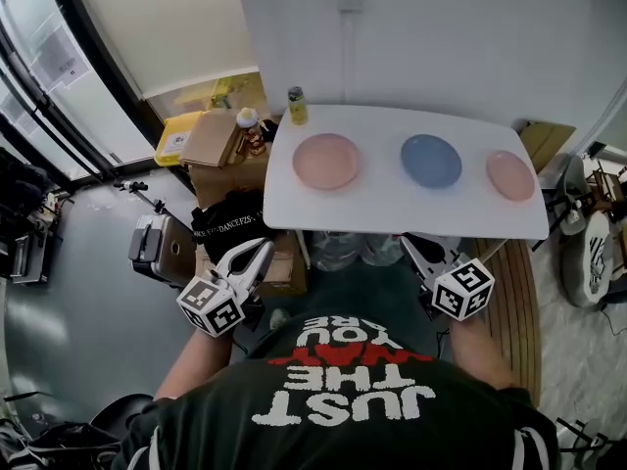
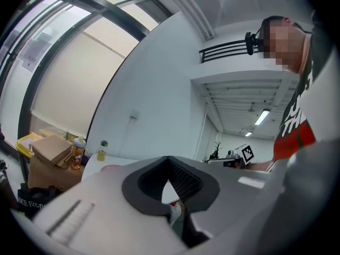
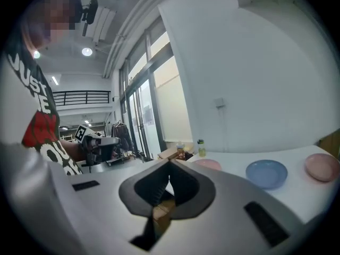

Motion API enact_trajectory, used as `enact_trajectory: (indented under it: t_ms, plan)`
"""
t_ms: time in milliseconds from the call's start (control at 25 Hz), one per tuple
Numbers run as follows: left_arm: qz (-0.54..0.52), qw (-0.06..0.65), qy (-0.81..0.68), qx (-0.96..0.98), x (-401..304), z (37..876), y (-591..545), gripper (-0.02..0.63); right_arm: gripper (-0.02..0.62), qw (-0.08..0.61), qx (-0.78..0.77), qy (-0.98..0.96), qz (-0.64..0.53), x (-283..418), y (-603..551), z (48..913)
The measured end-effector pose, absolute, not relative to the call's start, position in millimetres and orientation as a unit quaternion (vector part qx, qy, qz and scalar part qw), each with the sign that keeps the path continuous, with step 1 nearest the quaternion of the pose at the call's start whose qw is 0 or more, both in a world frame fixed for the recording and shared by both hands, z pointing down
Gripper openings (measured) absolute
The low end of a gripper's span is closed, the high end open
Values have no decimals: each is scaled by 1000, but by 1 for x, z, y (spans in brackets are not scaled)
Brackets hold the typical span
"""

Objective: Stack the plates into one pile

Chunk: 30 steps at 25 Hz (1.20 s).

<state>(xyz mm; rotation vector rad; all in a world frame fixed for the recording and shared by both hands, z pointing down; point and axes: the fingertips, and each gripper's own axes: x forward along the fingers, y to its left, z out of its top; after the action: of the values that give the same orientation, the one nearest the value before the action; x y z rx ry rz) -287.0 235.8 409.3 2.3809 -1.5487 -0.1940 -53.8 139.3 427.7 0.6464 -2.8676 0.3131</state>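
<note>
Three plates lie apart in a row on the white table (image 1: 392, 213): a pink plate (image 1: 326, 161) at the left, a blue plate (image 1: 430, 161) in the middle, a smaller pink plate (image 1: 510, 175) at the right. Both grippers hang in front of the table's near edge, below its top. My left gripper (image 1: 261, 251) is shut and holds nothing; its own view shows the jaws (image 2: 169, 161) meeting, with the left pink plate (image 2: 110, 169) far beyond. My right gripper (image 1: 415, 247) also looks shut and empty (image 3: 170, 164), with the blue plate (image 3: 266, 172) and small pink plate (image 3: 322, 166) ahead to its right.
A yellow-green bottle (image 1: 297, 106) stands on the table's back left corner. Cardboard boxes (image 1: 211, 137), a jar (image 1: 248, 125) and a black bag (image 1: 230, 225) crowd the floor left of the table. Clear water bottles (image 1: 343, 248) sit under it. Shoes (image 1: 588, 253) lie at the right.
</note>
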Motion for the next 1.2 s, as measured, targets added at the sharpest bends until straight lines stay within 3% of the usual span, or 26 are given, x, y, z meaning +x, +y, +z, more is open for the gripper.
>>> enact_trajectory:
  t_ms: [680, 1200]
  plan:
    - [-59, 179, -453, 871, -463, 442, 93, 8, 5, 99, 294, -945, 98, -227, 18, 421]
    - [5, 253, -478, 841, -420, 526, -32, 9, 6, 128, 231, -959, 99, -225, -83, 448]
